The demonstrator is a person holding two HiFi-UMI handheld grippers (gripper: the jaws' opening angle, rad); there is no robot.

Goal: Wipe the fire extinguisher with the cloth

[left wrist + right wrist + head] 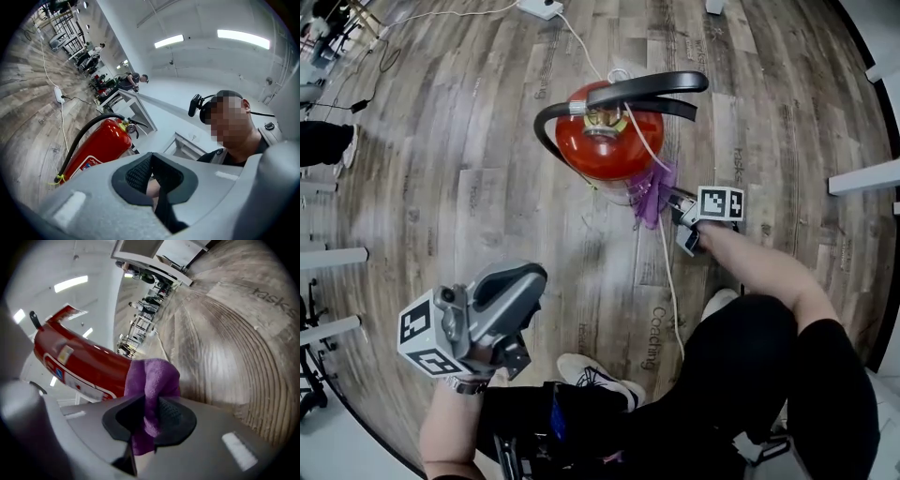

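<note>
Wood-plank floor (469,187) here, the red fire extinguisher (609,141) standing upright on it, a white cable (670,291) snaking past from a power strip (540,7), a sneaker (595,380) planted nearby.

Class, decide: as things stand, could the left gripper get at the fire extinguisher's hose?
Probably yes: only bare wood floor lies between the left gripper and the hose curving round the near side of the fire extinguisher.
</note>
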